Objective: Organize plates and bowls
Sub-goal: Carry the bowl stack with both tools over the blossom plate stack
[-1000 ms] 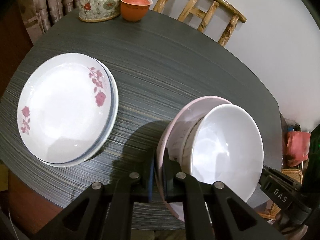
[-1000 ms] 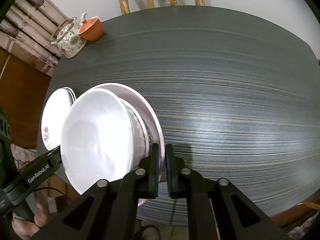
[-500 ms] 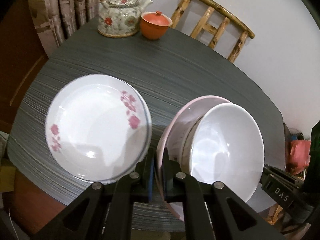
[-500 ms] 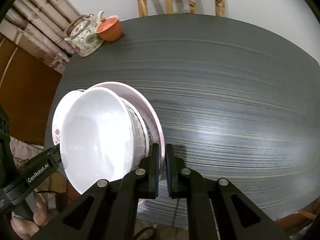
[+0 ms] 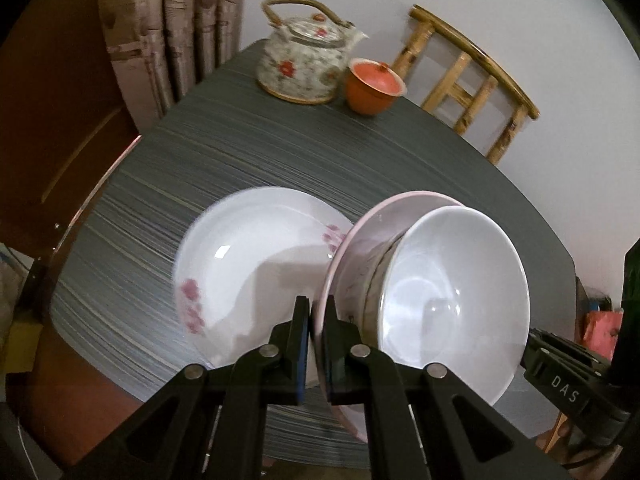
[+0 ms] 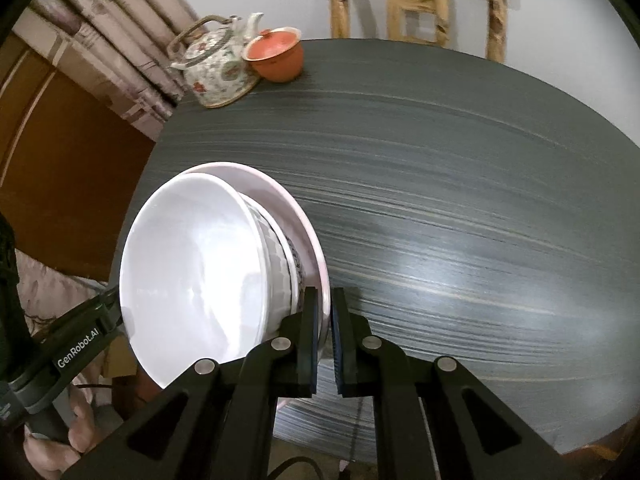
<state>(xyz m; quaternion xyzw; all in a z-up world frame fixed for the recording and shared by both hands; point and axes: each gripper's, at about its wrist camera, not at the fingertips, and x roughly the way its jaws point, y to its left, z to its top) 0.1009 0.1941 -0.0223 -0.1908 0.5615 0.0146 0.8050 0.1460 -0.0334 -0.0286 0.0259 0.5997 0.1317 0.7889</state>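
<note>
My left tool [image 5: 316,340] and right tool [image 6: 324,344] pinch the pink plate [image 5: 360,240] carrying bowls [image 5: 452,300]; next I lower it onto the flowered plates [image 5: 248,256] at middle left.

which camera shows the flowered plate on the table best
The left wrist view: the flowered plate lies open beside the pink plate, pink blossoms visible though blurred. In the right wrist view the white bowl and pink plate hide it entirely.

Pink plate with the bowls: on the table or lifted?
Lifted. Both grippers, left and right, clamp the pink plate's rim, holding it over the flowered plates.
</note>
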